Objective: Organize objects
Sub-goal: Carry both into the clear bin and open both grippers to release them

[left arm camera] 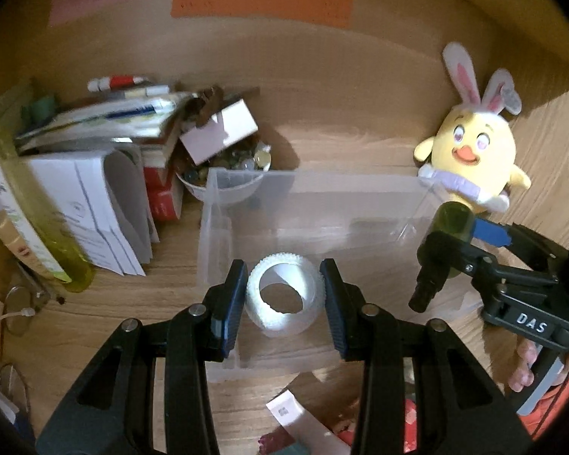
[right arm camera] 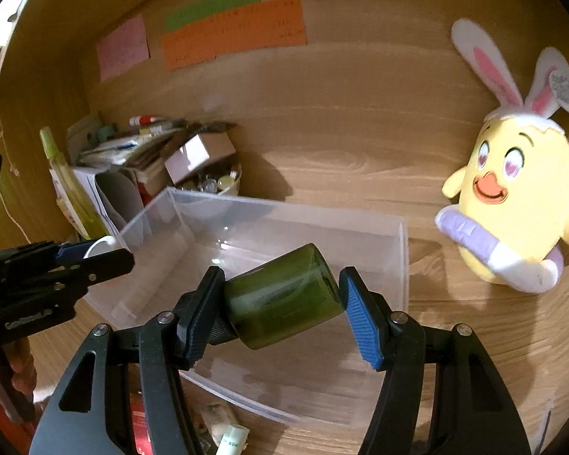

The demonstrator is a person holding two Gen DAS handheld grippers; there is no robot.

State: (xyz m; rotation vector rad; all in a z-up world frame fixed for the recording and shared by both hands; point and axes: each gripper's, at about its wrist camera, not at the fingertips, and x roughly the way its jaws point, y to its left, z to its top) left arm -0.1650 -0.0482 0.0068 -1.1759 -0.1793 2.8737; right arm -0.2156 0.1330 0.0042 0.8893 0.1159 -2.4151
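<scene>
On a wood-grain desk point(right arm camera: 360, 159) boxed in by wooden walls, we see a clear plastic bin point(left arm camera: 322, 197) at centre. Left gripper point(left arm camera: 284, 295) is clamped on a white tape roll point(left arm camera: 284, 299) over the bin's near edge. Right gripper point(right arm camera: 282, 313) is clamped on a dark green bottle point(right arm camera: 284, 295) above the bin. Yellow plush chick point(right arm camera: 512, 204) at 3 o'clock. Paper clutter point(left arm camera: 95, 189) and a bowl point(left arm camera: 223, 185), maybe of marbles, at 10 o'clock. Coloured notes point(right arm camera: 231, 34) at 12.

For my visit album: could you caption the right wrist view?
Right gripper holding a dark green bottle over a clear plastic bin, plush chick nearby.
</scene>
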